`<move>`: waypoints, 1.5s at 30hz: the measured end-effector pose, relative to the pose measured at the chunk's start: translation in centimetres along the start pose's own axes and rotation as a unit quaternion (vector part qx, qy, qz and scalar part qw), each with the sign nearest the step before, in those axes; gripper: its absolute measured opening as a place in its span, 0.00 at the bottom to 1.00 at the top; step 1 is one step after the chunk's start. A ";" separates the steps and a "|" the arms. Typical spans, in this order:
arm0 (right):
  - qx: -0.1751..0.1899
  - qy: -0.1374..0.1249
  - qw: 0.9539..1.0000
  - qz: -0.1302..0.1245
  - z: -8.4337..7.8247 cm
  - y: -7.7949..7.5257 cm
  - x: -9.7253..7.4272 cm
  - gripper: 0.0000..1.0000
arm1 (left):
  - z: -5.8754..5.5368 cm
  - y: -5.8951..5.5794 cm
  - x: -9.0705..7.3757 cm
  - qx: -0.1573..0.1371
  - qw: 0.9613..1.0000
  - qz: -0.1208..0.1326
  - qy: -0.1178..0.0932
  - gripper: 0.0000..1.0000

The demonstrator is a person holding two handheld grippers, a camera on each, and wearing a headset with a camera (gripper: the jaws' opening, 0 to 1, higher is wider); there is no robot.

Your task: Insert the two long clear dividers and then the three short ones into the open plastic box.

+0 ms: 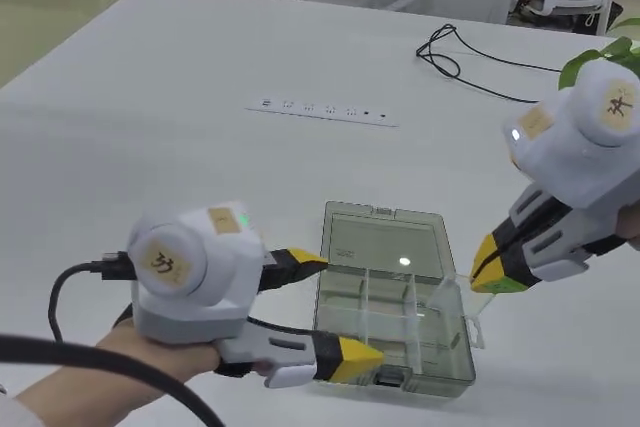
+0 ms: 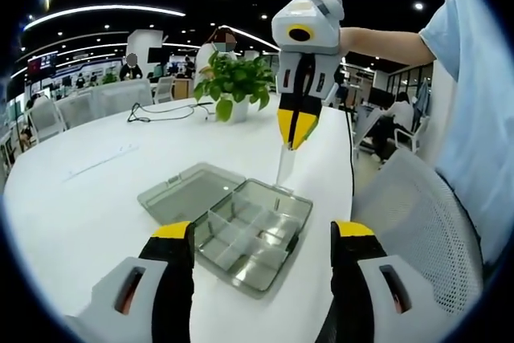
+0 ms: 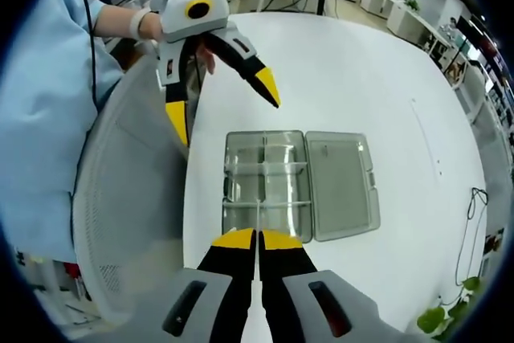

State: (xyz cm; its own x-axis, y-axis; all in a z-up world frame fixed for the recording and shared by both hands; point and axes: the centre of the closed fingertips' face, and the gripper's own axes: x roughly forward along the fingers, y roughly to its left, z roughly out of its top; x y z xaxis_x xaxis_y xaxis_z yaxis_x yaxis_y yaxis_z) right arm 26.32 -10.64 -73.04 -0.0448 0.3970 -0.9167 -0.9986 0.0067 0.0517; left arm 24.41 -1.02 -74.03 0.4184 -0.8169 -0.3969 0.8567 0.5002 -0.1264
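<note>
We saw a box [image 1: 395, 292] of smoke-tinted clear plastic, glossy and catching a lamp's glint, on a smooth matt white table [image 1: 200, 67]. The divider [image 2: 283, 168] was thin clear plastic. The left gripper [image 1: 338, 307] and right gripper [image 1: 492, 273] had satin white plastic shells.

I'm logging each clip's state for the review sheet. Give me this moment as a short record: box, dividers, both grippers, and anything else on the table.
box: clear plastic box, open on the white table, lid lying flat
dividers in box: seated dividers already form compartments; exact count unclear
right gripper: shut on a clear divider, held upright over the box's edge
left gripper: open, holding nothing, at the box's near side
other items: power strip, black cable, potted plant
</note>
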 end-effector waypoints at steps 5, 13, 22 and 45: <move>0.002 0.010 1.000 0.001 -0.5 -0.1 0.6 0.02 | -1.2 0.9 -0.3 -0.004 1.000 0.022 0.013 0.86; 0.002 0.020 1.000 0.002 -1.0 -0.5 1.7 0.02 | -2.4 1.7 -0.9 -0.013 0.998 0.048 0.029 1.00; 0.002 0.026 1.000 0.004 -1.1 -0.6 2.5 0.02 | -2.8 1.8 -1.4 -0.017 0.998 0.053 0.031 1.00; -0.019 0.056 0.998 0.011 -1.4 -0.6 4.5 0.02 | -3.3 1.5 -1.4 -0.020 0.998 0.044 0.035 0.97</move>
State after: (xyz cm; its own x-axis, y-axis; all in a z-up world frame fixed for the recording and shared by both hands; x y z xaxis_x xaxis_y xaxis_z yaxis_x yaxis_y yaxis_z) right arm 26.69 -10.13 -77.81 -0.0680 0.2919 -0.9540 -0.9975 -0.0363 0.0600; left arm 24.12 1.84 -76.65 0.4691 -0.7476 -0.4701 0.8034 0.5823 -0.1243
